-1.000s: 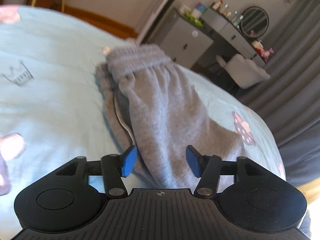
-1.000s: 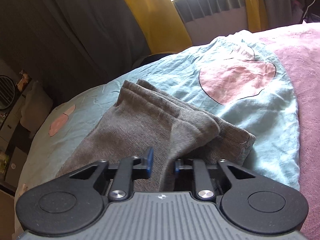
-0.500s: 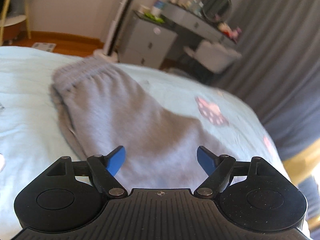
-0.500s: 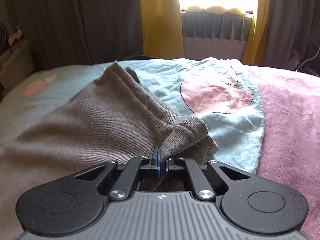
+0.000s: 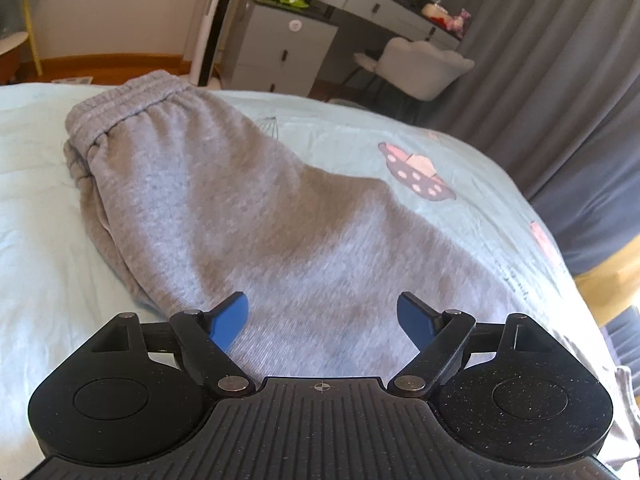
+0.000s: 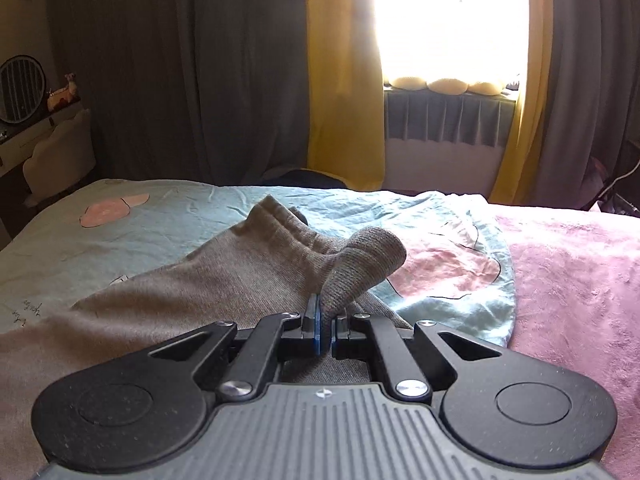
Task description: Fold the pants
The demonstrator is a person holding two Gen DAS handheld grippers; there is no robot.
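Pants (image 5: 248, 216), grey, flat on the bed (image 5: 40, 240), long axis from waistband at upper left down to our left claw (image 5: 322, 318), spread and empty above them; right claw (image 6: 325, 330) clamped on the lifted cuff (image 6: 360, 264), nearer.

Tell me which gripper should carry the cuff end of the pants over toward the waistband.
Right. The right gripper has its jaws shut on a cuff of the grey sweatpants; the left gripper hangs open over the cloth, holding nothing.
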